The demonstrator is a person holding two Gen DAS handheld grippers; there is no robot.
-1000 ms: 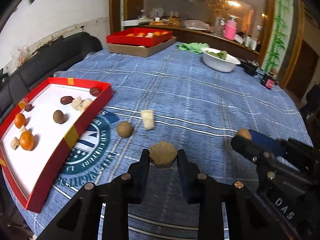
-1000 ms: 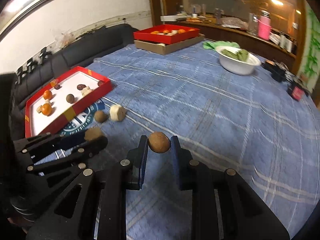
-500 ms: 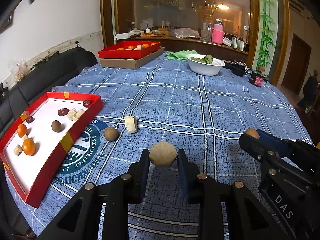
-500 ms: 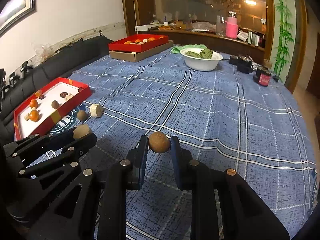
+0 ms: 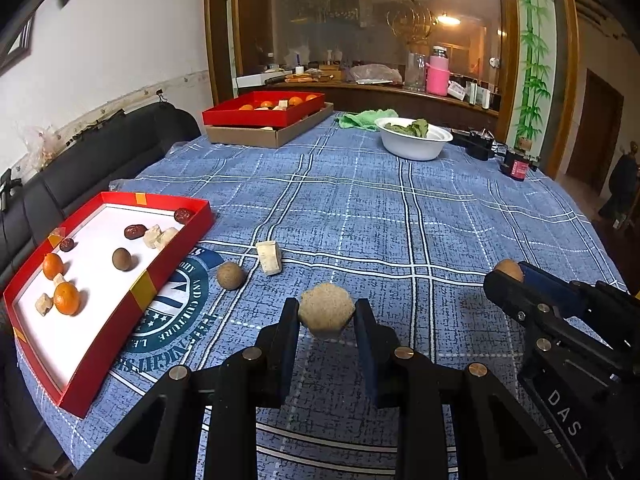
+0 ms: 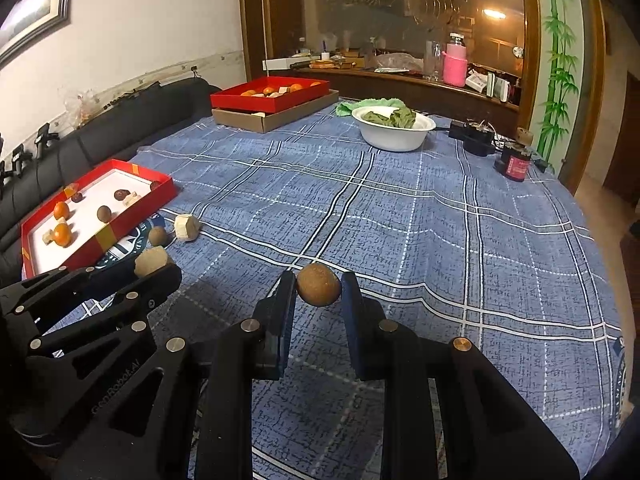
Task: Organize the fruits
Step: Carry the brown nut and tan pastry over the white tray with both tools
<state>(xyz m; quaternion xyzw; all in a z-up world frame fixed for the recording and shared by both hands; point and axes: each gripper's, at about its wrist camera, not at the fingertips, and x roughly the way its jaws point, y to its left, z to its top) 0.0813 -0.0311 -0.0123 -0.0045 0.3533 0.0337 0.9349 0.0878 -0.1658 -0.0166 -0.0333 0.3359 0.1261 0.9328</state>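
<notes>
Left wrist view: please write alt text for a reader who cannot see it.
The left tongs grip a tan faceted chunk above a blue plaid tablecloth. At left, a red tray holds oranges and small fruits; at right, the right tongs hold a brown ball.

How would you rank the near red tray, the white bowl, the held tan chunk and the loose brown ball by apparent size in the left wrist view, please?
1. Red tray.
2. White bowl, though it sits far back.
3. Tan chunk, enlarged by nearness in the left gripper.
4. Brown ball.
</notes>
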